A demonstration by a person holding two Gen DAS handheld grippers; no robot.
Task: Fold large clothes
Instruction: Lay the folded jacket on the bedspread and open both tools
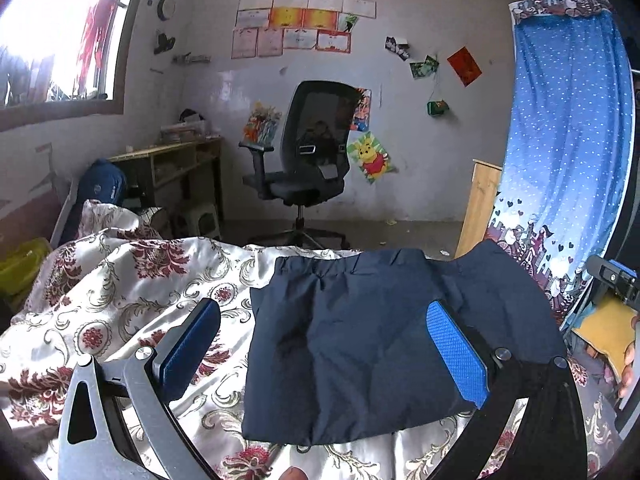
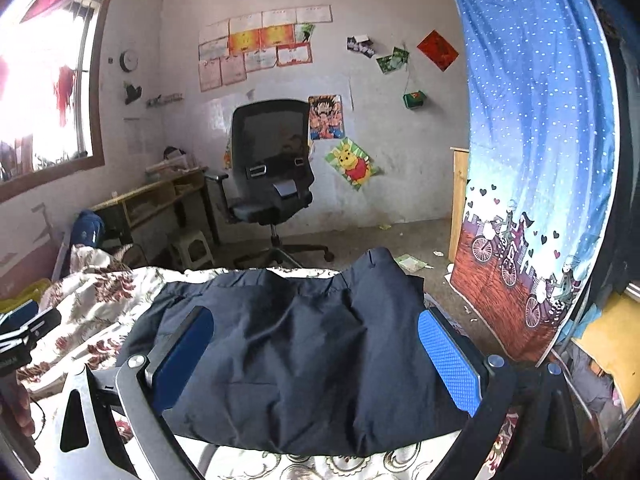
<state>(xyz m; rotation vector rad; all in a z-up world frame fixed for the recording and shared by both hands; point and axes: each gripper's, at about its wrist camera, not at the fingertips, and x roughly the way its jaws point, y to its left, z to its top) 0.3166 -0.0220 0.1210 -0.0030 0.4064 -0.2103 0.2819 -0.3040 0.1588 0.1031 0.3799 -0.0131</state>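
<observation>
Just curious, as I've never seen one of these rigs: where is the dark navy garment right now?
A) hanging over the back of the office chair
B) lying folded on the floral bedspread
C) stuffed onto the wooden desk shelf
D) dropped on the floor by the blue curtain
B: the navy garment lies as a folded bundle on the floral bedspread, with both open grippers' fingers apart above it, gripping nothing.

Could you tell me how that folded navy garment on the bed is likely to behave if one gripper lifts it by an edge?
The navy garment would probably droop and unfold: its creases look soft. It looks thin, so likely light. The glossy floral bedspread beneath may let it slide when pushed.
</observation>
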